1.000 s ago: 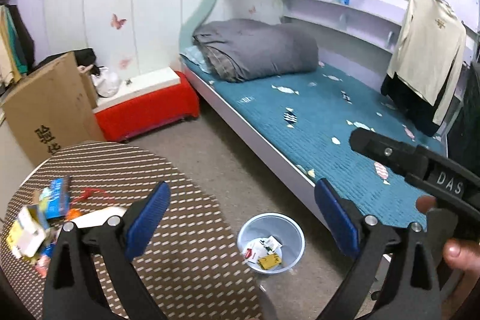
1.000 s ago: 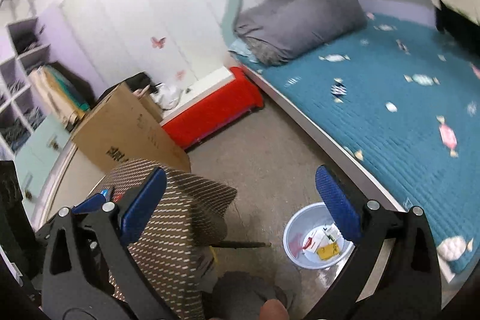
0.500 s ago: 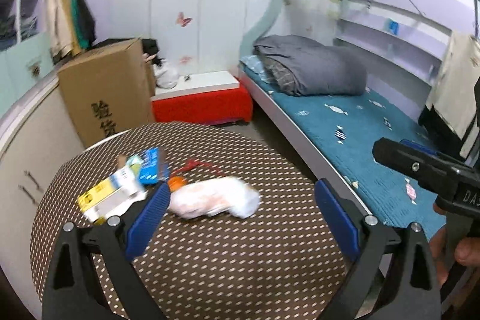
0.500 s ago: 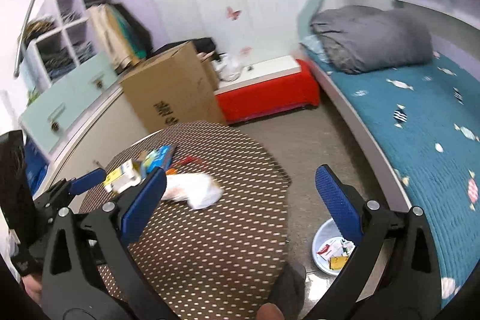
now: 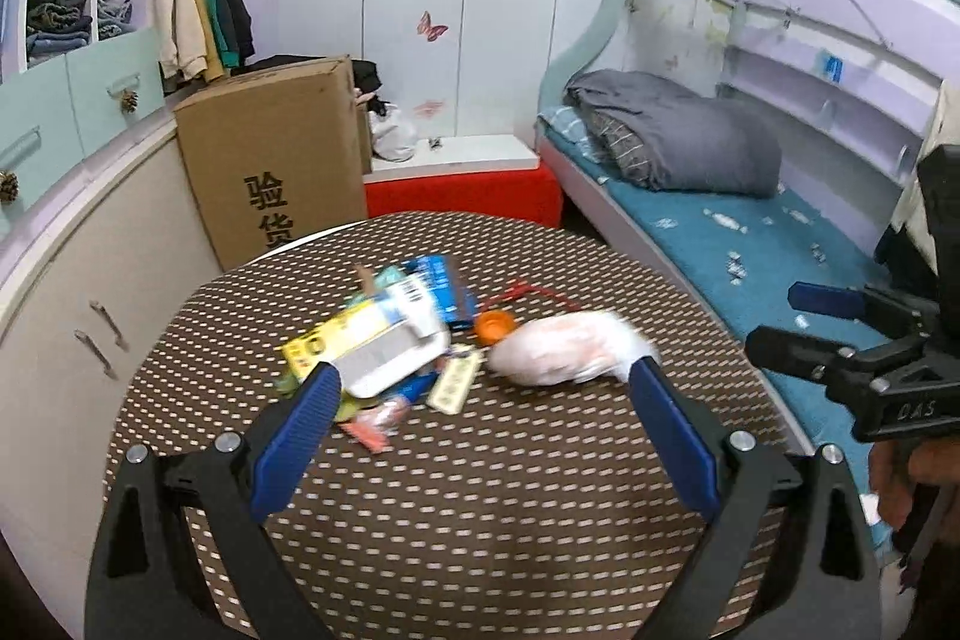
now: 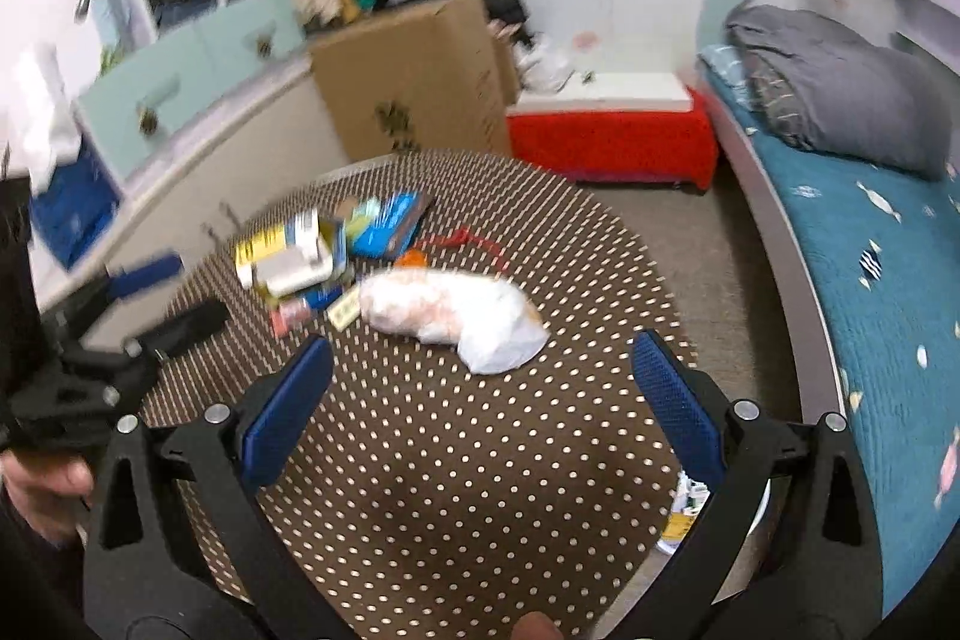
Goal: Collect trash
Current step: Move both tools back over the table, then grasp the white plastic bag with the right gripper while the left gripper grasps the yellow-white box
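Note:
Trash lies on the round brown dotted table: a white crumpled bag, a yellow and white box, a blue packet, an orange cap and small wrappers. My left gripper hovers open over the near part of the table, short of the pile. My right gripper is open too, just in front of the bag. The trash bin shows partly below the table's right edge.
A cardboard box stands behind the table by white cabinets. A red bench sits against the wall. The bed with a grey duvet runs along the right. A hand holds the right gripper.
Both grippers swung up from the bin on the floor to face the tabletop. The trash pile now sits centred ahead of the open jaws.

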`<action>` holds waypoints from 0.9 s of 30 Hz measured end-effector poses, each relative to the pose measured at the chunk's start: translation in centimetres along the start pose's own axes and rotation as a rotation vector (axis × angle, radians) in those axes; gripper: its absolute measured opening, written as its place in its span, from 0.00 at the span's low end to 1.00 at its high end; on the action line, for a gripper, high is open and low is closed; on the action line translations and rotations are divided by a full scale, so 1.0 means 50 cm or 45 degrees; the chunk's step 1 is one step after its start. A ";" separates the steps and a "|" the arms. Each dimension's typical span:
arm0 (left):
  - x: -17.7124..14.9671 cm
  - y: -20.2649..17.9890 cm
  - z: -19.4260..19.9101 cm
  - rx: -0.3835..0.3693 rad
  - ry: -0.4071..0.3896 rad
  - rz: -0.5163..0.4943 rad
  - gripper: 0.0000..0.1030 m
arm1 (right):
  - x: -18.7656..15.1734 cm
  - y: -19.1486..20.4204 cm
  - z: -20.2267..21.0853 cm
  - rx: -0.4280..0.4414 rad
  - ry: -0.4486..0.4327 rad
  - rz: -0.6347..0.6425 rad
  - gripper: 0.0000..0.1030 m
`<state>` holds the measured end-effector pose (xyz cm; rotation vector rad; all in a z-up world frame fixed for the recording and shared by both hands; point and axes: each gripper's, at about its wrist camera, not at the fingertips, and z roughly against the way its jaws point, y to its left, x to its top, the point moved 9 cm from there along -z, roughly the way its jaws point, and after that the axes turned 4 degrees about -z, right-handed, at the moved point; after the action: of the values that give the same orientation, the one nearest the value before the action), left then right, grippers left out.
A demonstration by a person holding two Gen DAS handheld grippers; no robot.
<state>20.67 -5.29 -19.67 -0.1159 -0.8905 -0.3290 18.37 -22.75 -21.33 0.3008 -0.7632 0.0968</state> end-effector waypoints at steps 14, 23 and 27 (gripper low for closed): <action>-0.018 0.120 -0.115 0.036 0.138 -0.187 0.92 | -0.002 0.081 -0.249 0.003 0.249 0.560 0.94; -0.016 0.129 -0.206 -0.070 0.270 -0.322 0.62 | 0.003 0.094 -0.266 0.144 0.317 0.440 0.68; -0.017 0.121 -0.208 -0.078 0.273 -0.352 0.51 | -0.012 0.075 -0.233 0.157 0.313 0.283 0.67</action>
<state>29.90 -1.84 -26.62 -0.0129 -0.6835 -0.6151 24.99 -15.65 -28.83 0.3139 -0.5453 0.3848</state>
